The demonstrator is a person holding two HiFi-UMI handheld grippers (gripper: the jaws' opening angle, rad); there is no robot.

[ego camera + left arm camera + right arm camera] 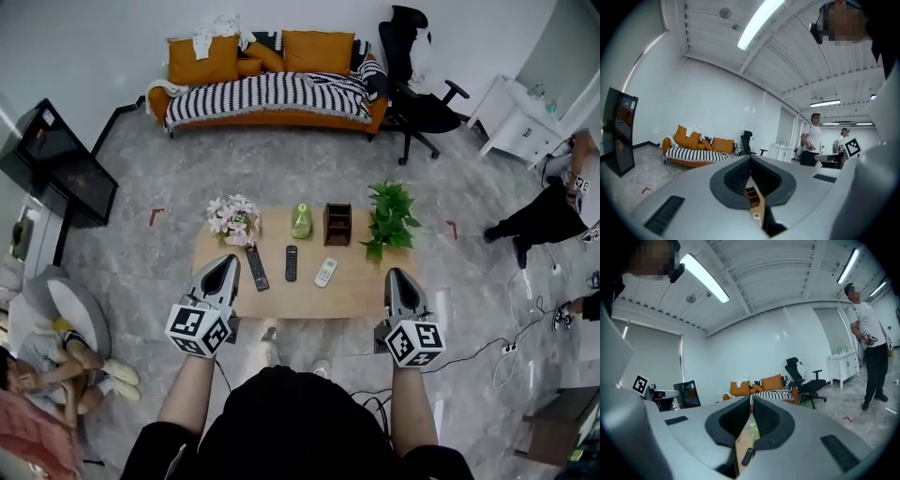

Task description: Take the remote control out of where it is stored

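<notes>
Bright ceiling tube light (759, 23) — edges fisheye-bent, dark.

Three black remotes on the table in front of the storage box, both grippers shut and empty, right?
One is off: the head view shows two black remotes and a white remote. Otherwise right: on the table, in front of the storage box, left gripper and right gripper shut and empty.

Wooden box (337, 224) interior too small to ID
</notes>
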